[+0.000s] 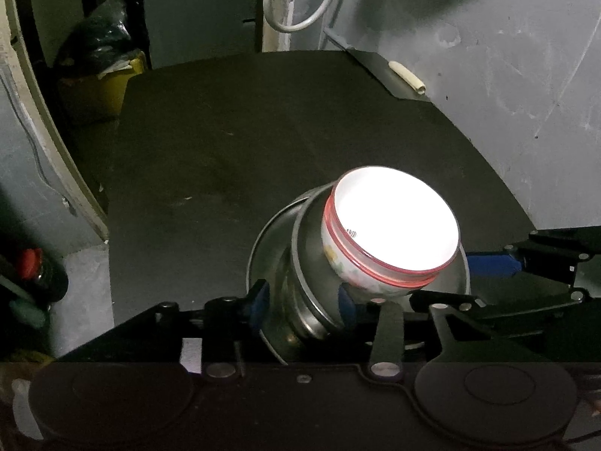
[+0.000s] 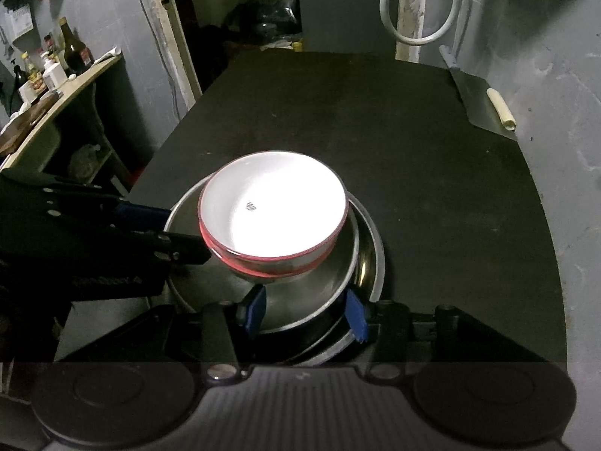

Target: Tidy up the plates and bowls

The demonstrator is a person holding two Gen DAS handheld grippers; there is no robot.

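Note:
Two nested white bowls with red rims [image 2: 274, 218] sit inside a steel bowl [image 2: 319, 285], which rests on a steel plate [image 2: 375, 255] on the black table [image 2: 413, 150]. My right gripper [image 2: 306, 312] has its blue pads either side of the near rim of the steel stack, jaws wide. In the left wrist view the white bowls [image 1: 390, 225] tilt inside the steel bowl [image 1: 300, 263] on the plate [image 1: 263, 240]. My left gripper [image 1: 302, 300] straddles the stack's near edge. The right gripper's blue finger [image 1: 492, 265] reaches in from the right.
A cleaver with a pale handle [image 2: 484, 109] lies at the table's far right edge by the grey wall. A white hose loop [image 2: 420, 11] hangs behind. A side shelf with bottles [image 2: 56, 64] stands left. A yellow bin [image 1: 101, 86] sits beyond the table's left corner.

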